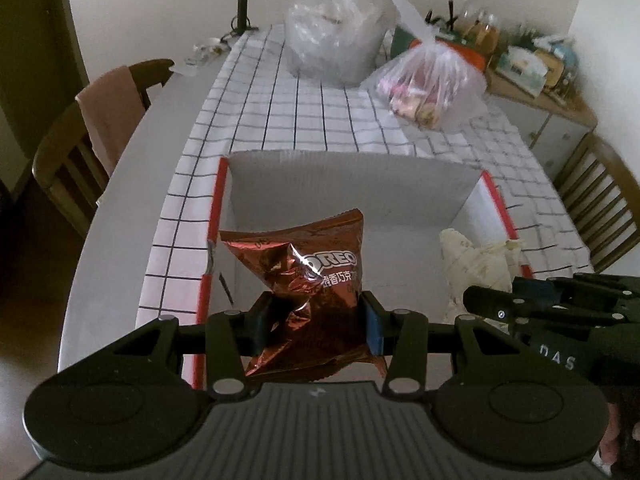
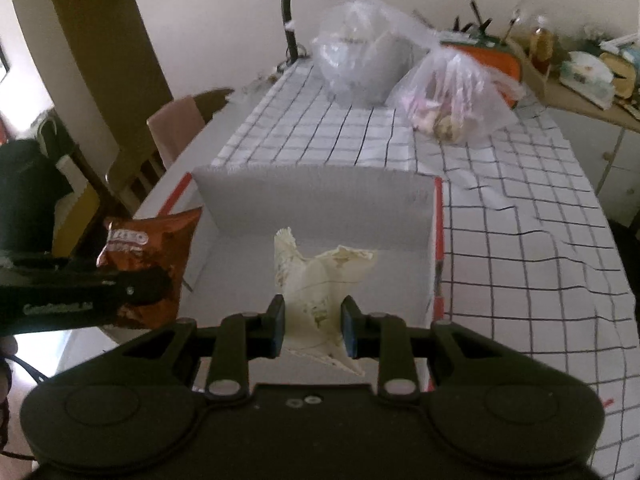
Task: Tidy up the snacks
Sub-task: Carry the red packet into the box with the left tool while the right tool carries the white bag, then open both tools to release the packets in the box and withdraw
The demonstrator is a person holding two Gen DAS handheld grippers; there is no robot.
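Left gripper (image 1: pixel 314 320) fingers clamped on crumpled red foil Oreo packet (image 1: pixel 308 276). Right gripper (image 2: pixel 312 326) fingers pinching cream paper-wrapped snack (image 2: pixel 316 280). Both above white cardboard box (image 2: pixel 320 196).

One red foil Oreo packet (image 1: pixel 316 280), one cream paper-wrapped snack (image 2: pixel 316 280), one white red-edged cardboard box (image 1: pixel 352 184), two clear plastic bags (image 1: pixel 332 36).

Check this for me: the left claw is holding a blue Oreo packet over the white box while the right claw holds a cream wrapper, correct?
One detail is off: the Oreo packet in the left claw is reddish-brown, not blue, as the left wrist view shows. It does hang over the white box, and the right claw holds the cream wrapper.
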